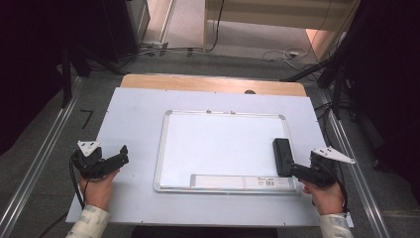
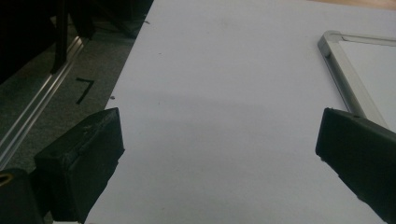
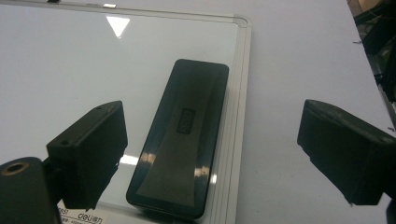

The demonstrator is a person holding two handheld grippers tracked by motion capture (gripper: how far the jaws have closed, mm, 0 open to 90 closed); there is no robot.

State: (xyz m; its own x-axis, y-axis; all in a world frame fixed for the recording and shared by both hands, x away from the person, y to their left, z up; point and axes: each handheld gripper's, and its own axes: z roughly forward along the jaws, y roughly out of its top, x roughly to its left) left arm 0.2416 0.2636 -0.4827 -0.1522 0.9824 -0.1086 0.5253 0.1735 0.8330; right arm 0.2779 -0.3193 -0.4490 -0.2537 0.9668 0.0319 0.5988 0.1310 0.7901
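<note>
Eraser: the black eraser [image 3: 180, 140] lies flat on the whiteboard [image 1: 218, 144], hard against its right frame edge, long side along the frame, so it is easy to take across its narrow width.
Right tool: the right tool [image 3: 212, 149] has its jaws spread wide, one on each side of the eraser, touching nothing.
Left tool: the left tool [image 2: 219, 154] hangs with jaws spread over the bare bench [image 2: 224, 70], left of the board, holding nothing.
Tray: the board's bottom ledge [image 1: 242, 182] carries a label; I see nothing lying in it.
</note>
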